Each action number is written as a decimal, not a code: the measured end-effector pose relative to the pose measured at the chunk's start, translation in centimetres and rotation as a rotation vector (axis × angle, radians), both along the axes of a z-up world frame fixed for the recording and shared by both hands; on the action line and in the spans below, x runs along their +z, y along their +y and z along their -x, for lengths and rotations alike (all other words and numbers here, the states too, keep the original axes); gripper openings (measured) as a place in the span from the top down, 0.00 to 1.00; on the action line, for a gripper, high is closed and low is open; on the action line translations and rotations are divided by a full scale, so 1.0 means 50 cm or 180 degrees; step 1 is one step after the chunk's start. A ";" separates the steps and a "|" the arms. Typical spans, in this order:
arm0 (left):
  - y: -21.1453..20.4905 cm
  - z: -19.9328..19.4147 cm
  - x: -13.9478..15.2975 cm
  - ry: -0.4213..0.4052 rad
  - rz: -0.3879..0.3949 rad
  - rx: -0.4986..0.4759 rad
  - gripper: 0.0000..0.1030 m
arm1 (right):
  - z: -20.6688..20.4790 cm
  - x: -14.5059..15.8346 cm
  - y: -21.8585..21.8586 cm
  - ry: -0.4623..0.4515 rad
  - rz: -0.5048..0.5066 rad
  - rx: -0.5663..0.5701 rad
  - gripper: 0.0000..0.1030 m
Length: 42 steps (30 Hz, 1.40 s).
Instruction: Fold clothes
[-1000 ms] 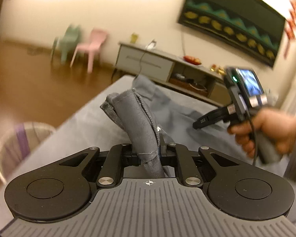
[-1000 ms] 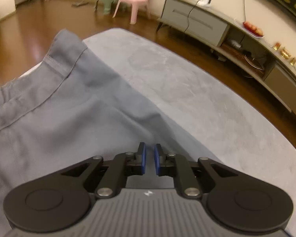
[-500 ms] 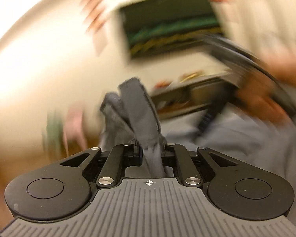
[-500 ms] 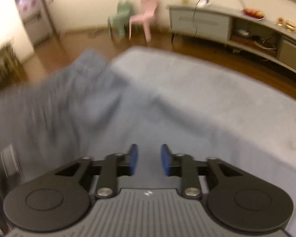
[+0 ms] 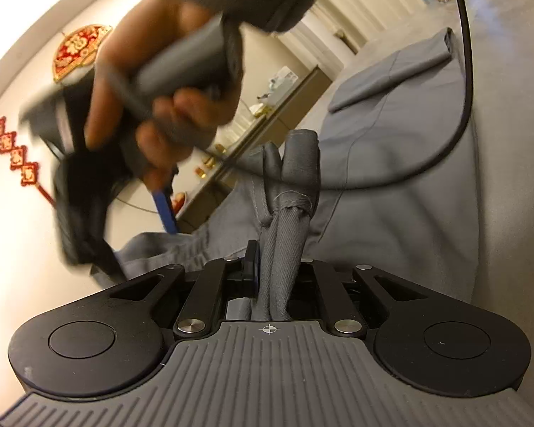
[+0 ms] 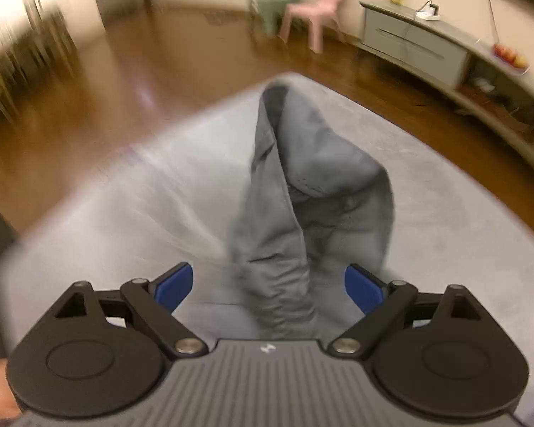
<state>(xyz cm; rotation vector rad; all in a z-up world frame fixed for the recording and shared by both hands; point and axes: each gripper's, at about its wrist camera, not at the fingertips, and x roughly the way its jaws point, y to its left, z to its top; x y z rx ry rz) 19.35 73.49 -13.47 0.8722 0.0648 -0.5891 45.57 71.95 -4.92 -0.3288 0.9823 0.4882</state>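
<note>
The surface [image 6: 445, 185] is a wide grey pad, possibly a bed or a covered desk; which of the two cannot be told. It carries the garment [image 5: 409, 185], a grey woven piece with stitched seams and a turned hem. Most of the garment lies spread on the surface. One part is lifted clear of it.

Left tool [image 5: 277, 267]: pressed together on a bunched, rolled section of the garment, which stands up between its fingers in several thick layers. A black cable [image 5: 459, 121] trails across the cloth beyond it.

Right tool [image 6: 268, 286]: spread wide, blue pads [image 6: 176, 283] well apart, nothing between them. A raised fold of the garment hangs or peaks directly ahead of the gap. In the left wrist view the right tool is seen held in a hand [image 5: 167, 82] above the cloth, blurred.

Handling, as judged:
- The cloth is soft and limp. It drapes, sags between hold points and will not keep a shape unsupported.
- The weave looks medium-weight and not slippery. Bunched layers give a secure pinch.
- It is not fragile. Firm closing pressure is acceptable.

Where to take hold, as judged:
- Prefer a hem, seam or corner. These are thicker and locate the edge for a straight fold.
- Take the second hold well apart from the left tool's, so the cloth between them can be drawn taut.
- Avoid pinching the cable together with the cloth.
</note>
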 end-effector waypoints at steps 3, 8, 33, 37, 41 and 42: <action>-0.001 0.001 0.000 -0.0014 -0.0002 -0.0037 1.00 | -0.043 -0.045 -0.018 -0.0033 0.0046 -0.0292 0.08; 0.003 0.015 0.005 -0.0044 -0.0017 -0.0133 1.00 | -0.104 -0.124 -0.118 0.0497 -0.0736 -0.0944 0.08; 0.000 0.040 0.120 0.0961 0.0584 -0.0822 0.81 | -0.073 -0.303 -0.317 0.0596 -0.1272 -0.1013 0.90; 0.075 -0.003 0.178 0.1395 0.1205 -0.0772 0.80 | -0.075 -0.294 -0.279 0.0427 -0.1005 -0.0843 0.87; 0.128 -0.049 0.217 0.1775 0.1680 -0.0678 0.80 | -0.052 -0.265 -0.274 0.0081 -0.0756 -0.0961 0.56; 0.118 -0.063 0.209 0.1823 0.1655 -0.0619 0.80 | -0.033 -0.248 -0.274 -0.0084 -0.0702 -0.1042 0.51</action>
